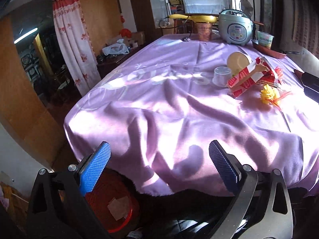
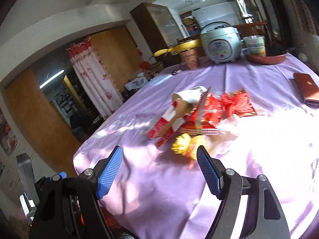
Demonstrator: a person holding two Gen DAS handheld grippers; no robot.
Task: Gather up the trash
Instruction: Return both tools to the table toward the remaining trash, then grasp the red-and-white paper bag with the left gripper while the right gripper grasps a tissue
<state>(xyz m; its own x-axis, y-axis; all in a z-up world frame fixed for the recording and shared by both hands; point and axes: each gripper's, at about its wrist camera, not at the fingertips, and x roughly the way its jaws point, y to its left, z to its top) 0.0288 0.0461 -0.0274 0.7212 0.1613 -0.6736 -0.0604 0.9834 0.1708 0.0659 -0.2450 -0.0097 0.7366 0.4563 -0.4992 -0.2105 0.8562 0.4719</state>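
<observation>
A heap of trash lies on the purple tablecloth [image 1: 159, 103]: a torn red-and-white carton [image 1: 247, 75], a pale paper bowl [image 1: 238, 61], a clear plastic cup [image 1: 221, 75], red wrappers [image 2: 235, 103] and a yellow ribbon flower [image 1: 268, 94]. In the right wrist view the same carton [image 2: 169, 123] and yellow flower [image 2: 183, 144] lie just beyond my right gripper [image 2: 159, 171], which is open and empty. My left gripper [image 1: 159, 165] is open and empty at the table's near edge. Below it an orange mesh bin [image 1: 111, 205] holds a scrap of paper.
At the far end of the table stand a rice cooker [image 1: 235, 27], a patterned cup [image 1: 202, 30], a noodle cup [image 1: 265, 38] in a dark tray, and a yellow-handled pan. A brown wallet [image 2: 306, 88] lies at the right. A curtain and wooden doors fill the left.
</observation>
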